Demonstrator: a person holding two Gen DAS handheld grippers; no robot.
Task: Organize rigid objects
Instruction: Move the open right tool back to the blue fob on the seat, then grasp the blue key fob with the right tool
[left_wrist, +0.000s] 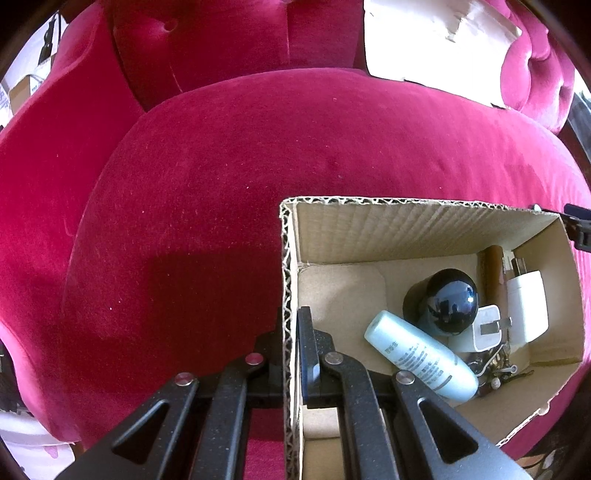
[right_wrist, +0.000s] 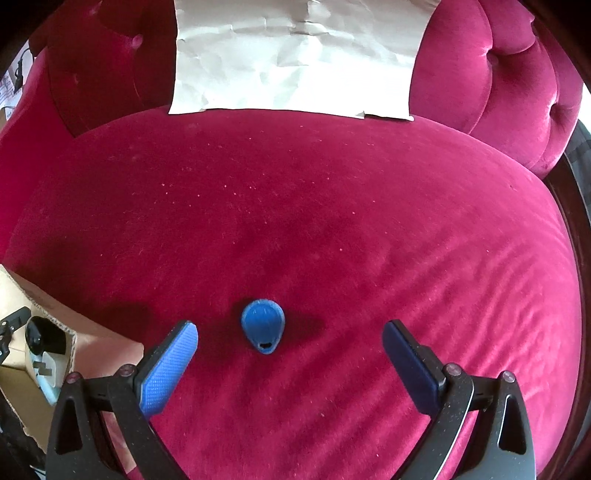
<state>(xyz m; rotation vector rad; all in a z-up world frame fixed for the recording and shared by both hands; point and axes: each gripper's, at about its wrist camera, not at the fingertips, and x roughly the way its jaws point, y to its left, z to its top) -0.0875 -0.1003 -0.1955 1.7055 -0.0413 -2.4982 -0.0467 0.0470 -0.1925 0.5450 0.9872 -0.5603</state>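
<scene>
Left wrist view: the left gripper (left_wrist: 291, 332) has its jaws clenched on the cardboard box (left_wrist: 406, 229) wall, one finger inside, one outside. Inside lie a pale blue bottle (left_wrist: 421, 356), a glossy black ball-shaped object (left_wrist: 448, 302), white chargers (left_wrist: 526, 308) and a small tangle too jumbled to identify. Right wrist view: the right gripper (right_wrist: 290, 341), jaws released wide, hovers over a blue key fob (right_wrist: 263, 325) on the red velvet cushion (right_wrist: 332, 221); the box is cut off at the left edge.
</scene>
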